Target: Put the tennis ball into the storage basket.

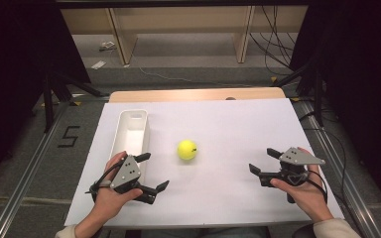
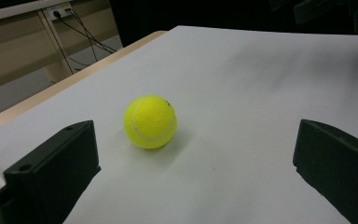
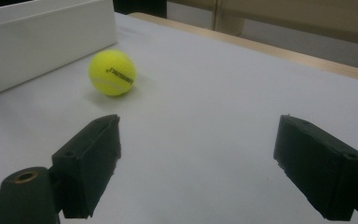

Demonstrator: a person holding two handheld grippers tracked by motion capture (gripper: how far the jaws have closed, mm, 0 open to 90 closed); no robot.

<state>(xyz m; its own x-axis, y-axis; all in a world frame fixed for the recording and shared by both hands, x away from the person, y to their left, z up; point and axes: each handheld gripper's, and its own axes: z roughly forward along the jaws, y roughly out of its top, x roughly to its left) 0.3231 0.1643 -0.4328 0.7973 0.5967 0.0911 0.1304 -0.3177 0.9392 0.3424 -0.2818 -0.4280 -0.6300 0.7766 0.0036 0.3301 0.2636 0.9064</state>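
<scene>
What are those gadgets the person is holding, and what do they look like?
Each hand holds a black two-jaw tool. The left gripper and right gripper have blocky black jaws, a grey three-cornered plate on top and a thin black cable trailing behind. Pale sleeve cuffs show at the wrists.

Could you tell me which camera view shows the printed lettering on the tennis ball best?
The right gripper view: the tennis ball turns its black lettering toward that camera. The left gripper view shows the ball larger but mainly its seam; the high view shows just a small dark speck.
</scene>
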